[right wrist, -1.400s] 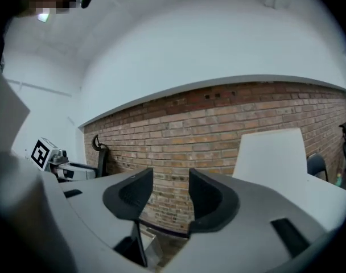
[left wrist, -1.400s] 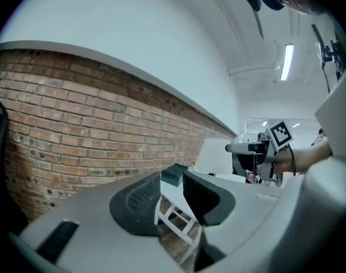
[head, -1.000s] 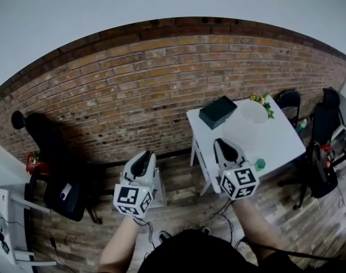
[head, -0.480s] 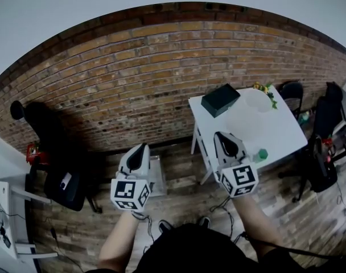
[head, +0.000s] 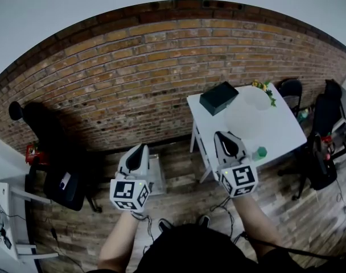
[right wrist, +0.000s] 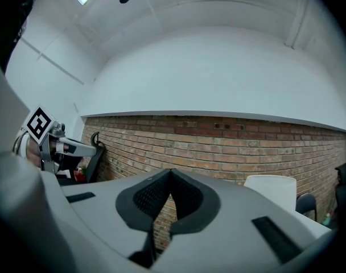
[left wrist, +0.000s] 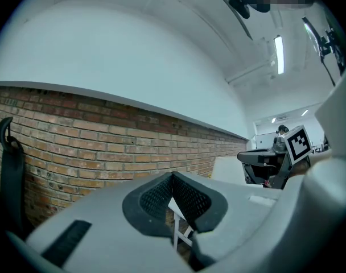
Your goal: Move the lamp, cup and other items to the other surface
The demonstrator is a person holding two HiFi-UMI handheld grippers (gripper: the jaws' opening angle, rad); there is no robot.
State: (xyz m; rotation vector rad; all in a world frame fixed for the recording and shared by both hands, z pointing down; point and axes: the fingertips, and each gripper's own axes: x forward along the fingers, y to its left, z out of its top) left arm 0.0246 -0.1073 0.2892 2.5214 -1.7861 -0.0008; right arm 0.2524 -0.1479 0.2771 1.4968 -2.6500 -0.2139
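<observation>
Left tongs (head: pixel 143 148) and right tongs (head: pixel 219 135) are pinched shut, empty; the cup (head: pixel 260 152) on the table (head: pixel 275 127) sits just right of your right tongs, well apart from the left.

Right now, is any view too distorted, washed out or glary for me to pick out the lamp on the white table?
Head view: fisheye bends the brick wall into an arc, and the white lamp nearly washes out against the white table. Right gripper view: the lamp stands out clearly against the brick wall, and the corners are dark. Left gripper view: the ceiling strip light glares, and the edges are dark.
</observation>
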